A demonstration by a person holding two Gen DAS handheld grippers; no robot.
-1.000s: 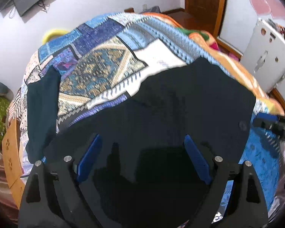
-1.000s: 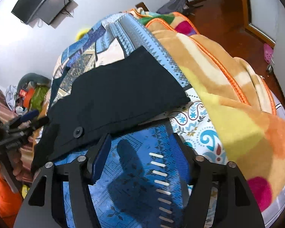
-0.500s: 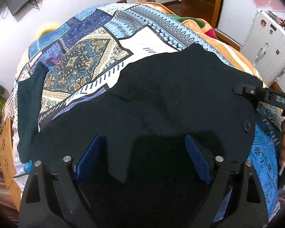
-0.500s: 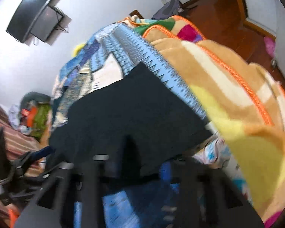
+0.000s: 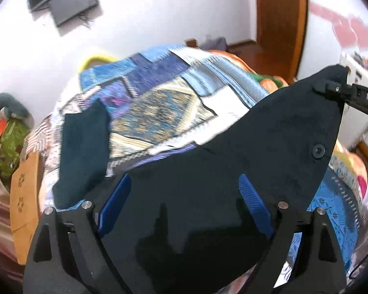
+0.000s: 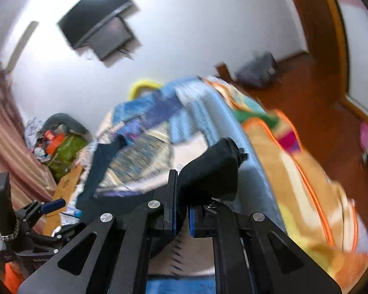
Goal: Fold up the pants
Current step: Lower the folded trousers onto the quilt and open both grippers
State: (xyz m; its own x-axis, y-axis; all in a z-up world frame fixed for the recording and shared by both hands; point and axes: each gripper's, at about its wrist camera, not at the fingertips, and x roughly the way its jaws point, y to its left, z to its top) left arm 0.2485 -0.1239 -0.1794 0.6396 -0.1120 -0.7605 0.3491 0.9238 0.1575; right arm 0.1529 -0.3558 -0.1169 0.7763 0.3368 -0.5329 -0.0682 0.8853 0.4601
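Left wrist view: my left tool [image 5: 184, 203] stands spread wide, its blue pads [image 5: 114, 204] on either side of the dark pants [image 5: 208, 171] without pinching them. A second ago the pants lay flat across the near part of the bed [image 5: 159, 103]; now their right waist corner, above the button [image 5: 317, 150], rises clear of the patchwork quilt [image 5: 147, 112], gripped by my right tool [image 5: 331, 89] at the frame's right edge. I judge this to be the start of a fold, the corner being carried over toward the far part of the bed. A second dark garment [image 5: 83, 152] lies along the bed's left edge, well apart from the lifted corner.

Right wrist view: my right tool [image 6: 182, 216] is pressed together on a bunched fold of the pants [image 6: 213, 169], where half a second ago the cloth still lay low. The frame is motion-blurred. The middle of the bed [image 6: 147, 156], beyond the cloth, offers open quilt for laying the fold down. An orange blanket [image 6: 306, 176] is heaped along the right edge, and my left tool [image 6: 46, 207] shows at lower left, its spread not legible here.
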